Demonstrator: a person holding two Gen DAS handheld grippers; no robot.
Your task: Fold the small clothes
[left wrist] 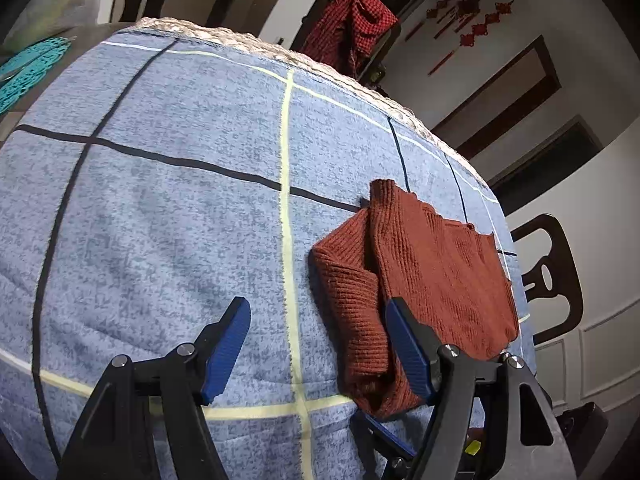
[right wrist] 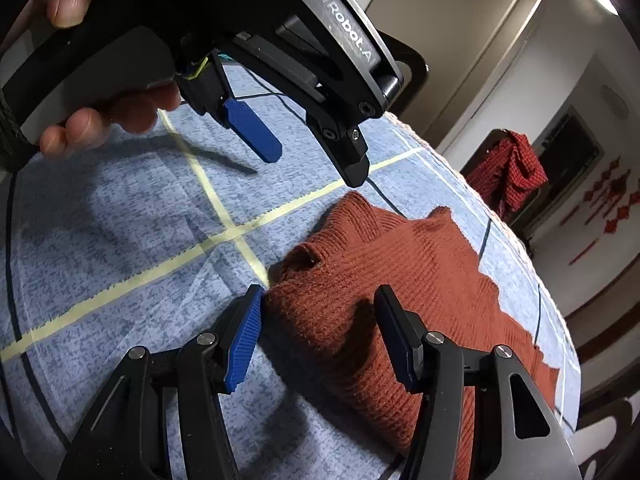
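Note:
A rust-red ribbed knit sweater [left wrist: 436, 272] lies partly folded on a blue checked cloth [left wrist: 160, 208], with a sleeve doubled over its left side. My left gripper [left wrist: 316, 312] is open just above the cloth, its right finger at the sweater's near left edge. In the right wrist view the sweater [right wrist: 400, 272] fills the middle. My right gripper [right wrist: 320, 304] is open, its jaws either side of the sweater's near folded edge, the left pad touching the knit. The left gripper [right wrist: 316, 164] hovers open above the sweater's far corner, held by a hand.
The blue cloth [right wrist: 100, 220] covers a round table with a braided rim [left wrist: 224, 34]. A red checked garment [left wrist: 352, 28] hangs on a chair behind. A dark chair [left wrist: 548, 276] stands at the right. A teal mat [left wrist: 28, 68] lies at the far left.

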